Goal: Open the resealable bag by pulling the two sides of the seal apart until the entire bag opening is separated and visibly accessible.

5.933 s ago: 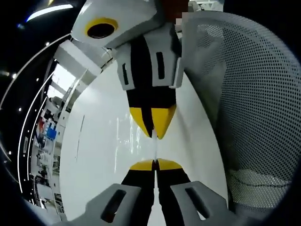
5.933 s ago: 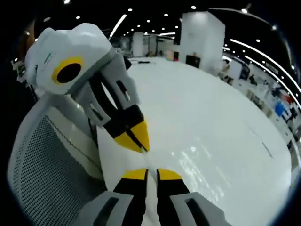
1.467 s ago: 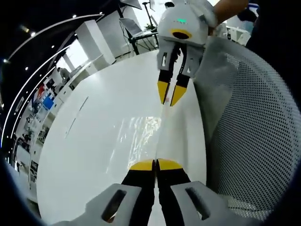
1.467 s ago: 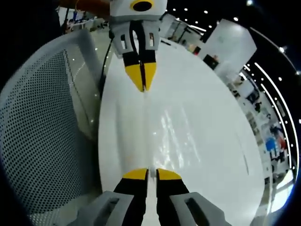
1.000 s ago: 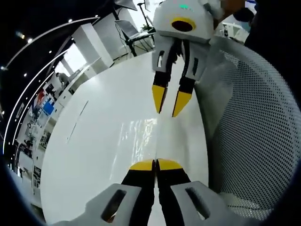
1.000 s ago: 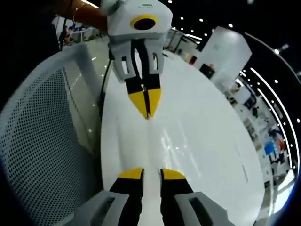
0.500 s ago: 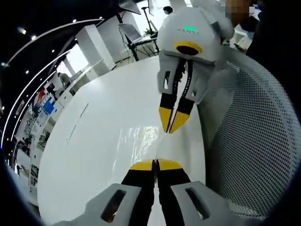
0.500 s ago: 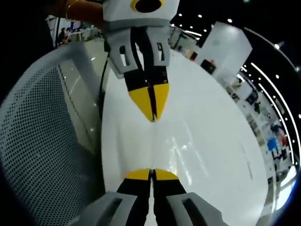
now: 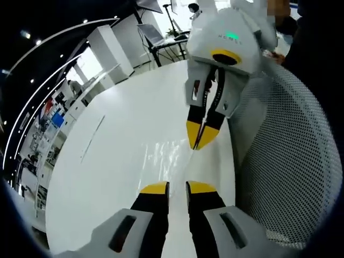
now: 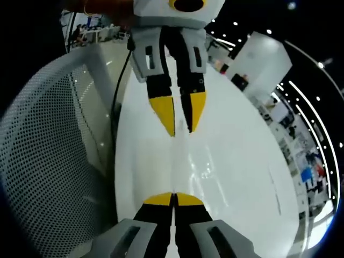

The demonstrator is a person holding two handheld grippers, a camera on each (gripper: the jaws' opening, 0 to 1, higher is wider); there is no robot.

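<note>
1. Resealable bag [image 9: 171,157], clear and glossy, lies flat on the white table [image 9: 107,161], showing mostly as shiny wrinkled glare; what it holds cannot be made out.
2. In the left gripper view, the left tongs [image 9: 177,187] rise from the bottom with their yellow tips apart, a strip of white showing between them, gripping nothing.
3. Just beyond them, the right tongs [image 9: 201,135] reach down from above, tips pressed together on the bag's thin upper edge.
4. In the right gripper view, the right tongs [image 10: 173,200] sit nearest with tips together, clamped on the bag [image 10: 207,166] edge, which runs away as a faint line across the table [image 10: 242,177].
5. Farther along that line, the left tongs [image 10: 180,113] hang spread open.
6. A white mesh chair back [image 9: 285,161] curves beside the table.
7. Farthest off, a large hall with white pillars [image 10: 257,56] and ceiling lights.
</note>
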